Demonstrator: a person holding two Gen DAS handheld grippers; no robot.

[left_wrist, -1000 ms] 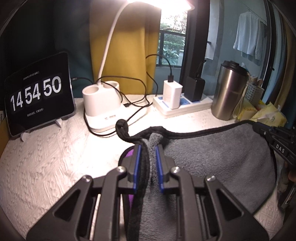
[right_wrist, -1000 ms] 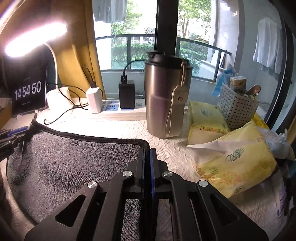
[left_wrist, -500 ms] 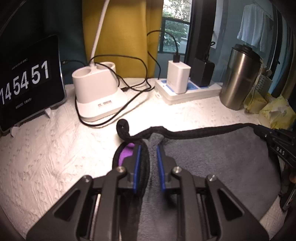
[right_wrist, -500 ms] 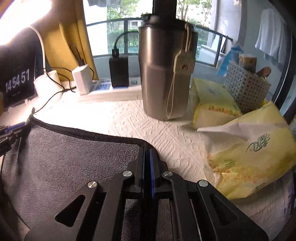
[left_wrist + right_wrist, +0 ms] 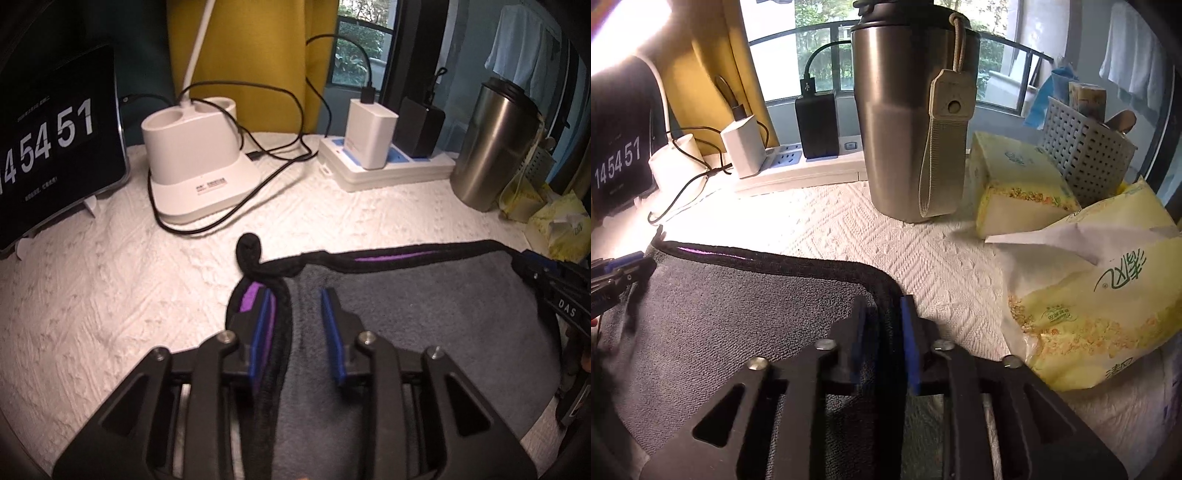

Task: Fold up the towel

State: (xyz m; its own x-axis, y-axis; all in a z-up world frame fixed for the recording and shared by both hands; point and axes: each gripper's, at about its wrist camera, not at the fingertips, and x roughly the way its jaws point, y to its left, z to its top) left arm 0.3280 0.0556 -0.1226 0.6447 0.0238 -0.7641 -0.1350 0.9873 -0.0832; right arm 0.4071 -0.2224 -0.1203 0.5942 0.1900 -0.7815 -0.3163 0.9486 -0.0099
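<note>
The grey towel is lying folded on the white table cover, filling the lower centre of both views. The left gripper is standing released over its black hem, and the right gripper is parted around the far corner. Soft, light and limp, the towel is best pinched at hemmed corners.

Your left gripper sits at lower centre with its jaws apart over the grey towel. The towel's black-edged corner lies between the blue pads. The right gripper appears at the right edge, at the towel's far corner.
</note>
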